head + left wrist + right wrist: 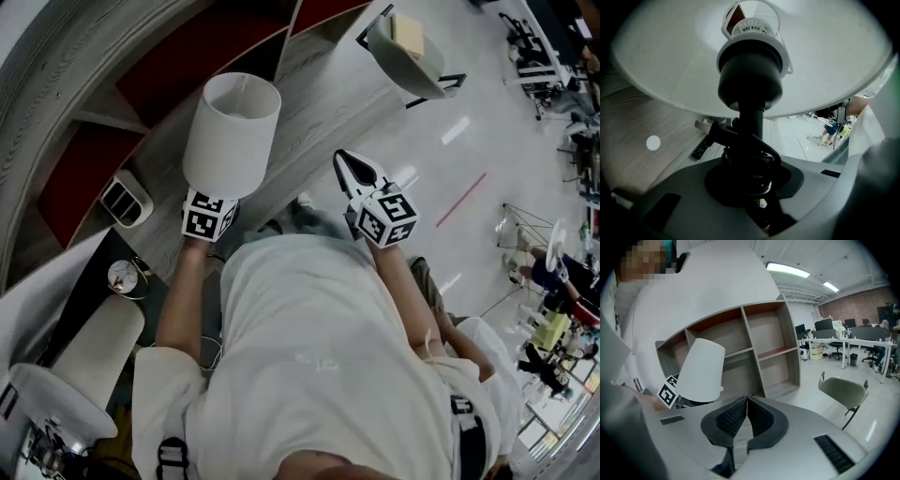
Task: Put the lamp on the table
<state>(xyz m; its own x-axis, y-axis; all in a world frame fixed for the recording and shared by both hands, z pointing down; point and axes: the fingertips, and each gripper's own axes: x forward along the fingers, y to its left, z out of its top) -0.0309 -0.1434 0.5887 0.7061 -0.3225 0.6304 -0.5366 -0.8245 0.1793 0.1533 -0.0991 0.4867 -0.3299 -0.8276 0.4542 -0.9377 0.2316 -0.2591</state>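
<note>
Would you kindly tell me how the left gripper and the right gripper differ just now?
The left gripper is clamped on the lamp at its black stem; the right gripper is shut on nothing. The left gripper sits under the white shade, while the right gripper is in plain sight above the floor. Both carry a marker cube.

Open wood-grain shelving unit [761,350] with red-backed compartments stands on a glossy pale floor [441,178], grey chair [841,391] nearby, office desks [843,340] and brick wall [855,303] beyond, ceiling strip lights [787,269] lit.
</note>
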